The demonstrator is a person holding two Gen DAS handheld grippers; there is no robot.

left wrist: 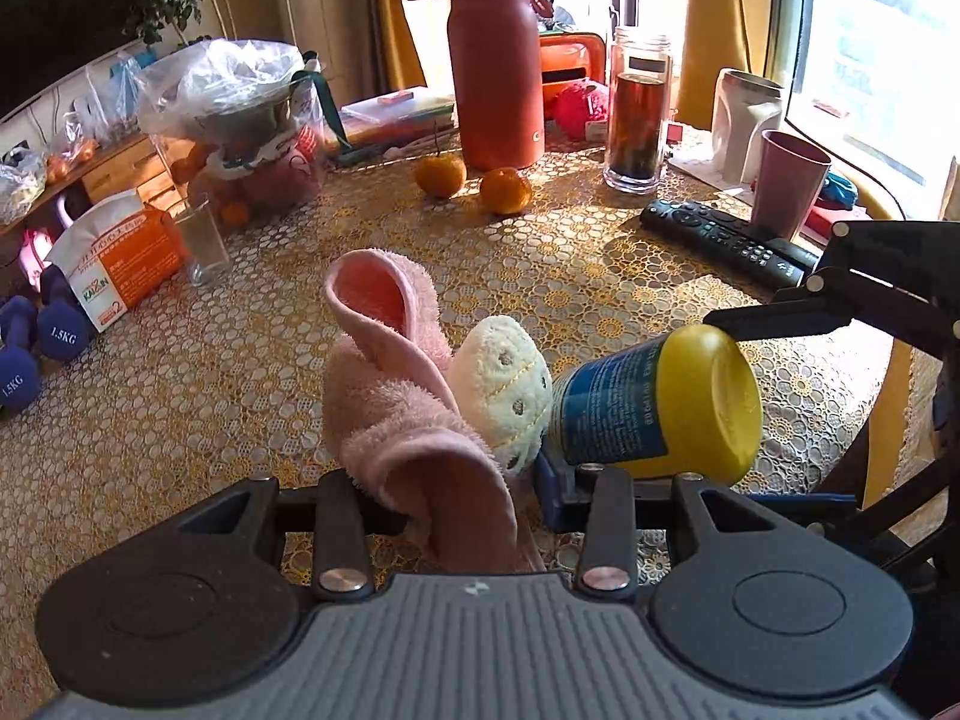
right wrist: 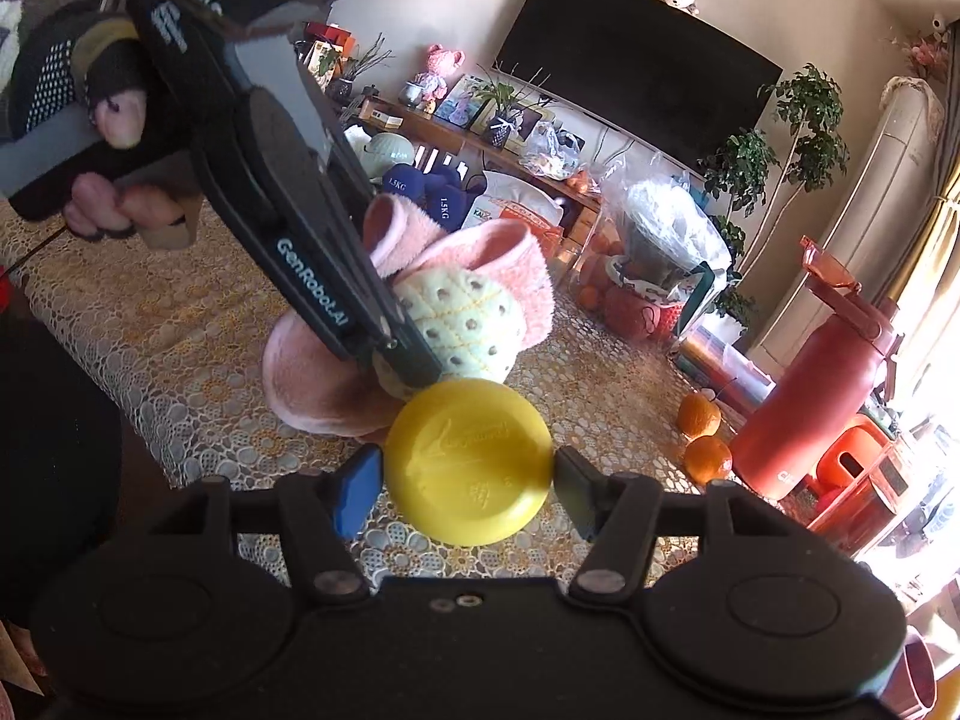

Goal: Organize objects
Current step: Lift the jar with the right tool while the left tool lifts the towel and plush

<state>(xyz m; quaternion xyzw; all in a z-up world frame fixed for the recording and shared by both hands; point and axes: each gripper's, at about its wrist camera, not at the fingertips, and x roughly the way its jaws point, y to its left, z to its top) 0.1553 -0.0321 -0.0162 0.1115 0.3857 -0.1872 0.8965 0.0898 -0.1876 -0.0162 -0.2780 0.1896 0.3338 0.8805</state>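
A pink fluffy plush item (left wrist: 390, 420) with a cream dotted ball (left wrist: 504, 390) on it is held just above the lace-covered table (left wrist: 180, 396). My left gripper (left wrist: 444, 480) is shut on its pink fabric. Right beside it is a blue-labelled bottle with a yellow cap (left wrist: 708, 402), lying sideways in the air. The right gripper's upper finger (left wrist: 774, 318) presses on the cap. In the right wrist view my right gripper (right wrist: 468, 489) is shut on the yellow cap (right wrist: 468, 456). There the left gripper (right wrist: 402, 360) comes down from the upper left into the plush item (right wrist: 480, 324).
Two oranges (left wrist: 474, 183), a tall red flask (left wrist: 495, 66), a jar of dark liquid (left wrist: 636, 120), a remote (left wrist: 720, 240) and a pink cup (left wrist: 786, 180) stand at the far side. A drinking glass (left wrist: 201, 240), an orange box (left wrist: 120, 270) and a bagged fruit bowl (left wrist: 240, 120) sit left.
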